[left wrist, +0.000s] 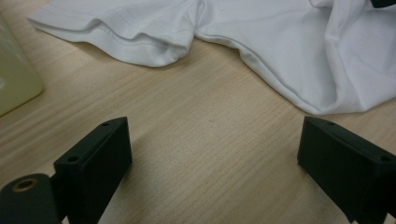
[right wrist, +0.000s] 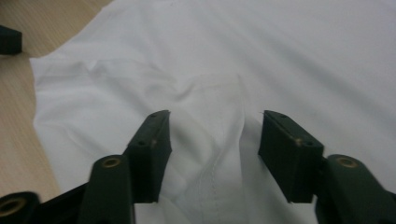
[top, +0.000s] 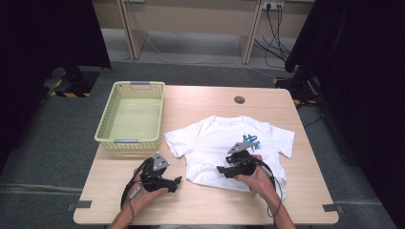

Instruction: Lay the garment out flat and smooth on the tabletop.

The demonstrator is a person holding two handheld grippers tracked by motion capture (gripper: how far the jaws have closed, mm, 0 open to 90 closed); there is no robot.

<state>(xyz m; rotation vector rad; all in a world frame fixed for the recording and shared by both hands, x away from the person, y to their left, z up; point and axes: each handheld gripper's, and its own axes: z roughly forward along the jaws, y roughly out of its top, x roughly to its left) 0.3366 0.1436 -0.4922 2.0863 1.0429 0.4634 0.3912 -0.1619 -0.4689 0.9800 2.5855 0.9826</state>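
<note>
Wood table: right gripper half-open, jaws astride a raised fold of the white T-shirt, not yet pinching; sink lower before closing. Left gripper wide open, empty.

Both forearms are bare, with no sleeves in sight. Each hand carries black tongs: the left tongs and right tongs are each topped by a grey three-cornered plate, and a dark cable trails back from each. Their jaws are flat black blocks with small screw holes and brass-coloured pivots.
</note>
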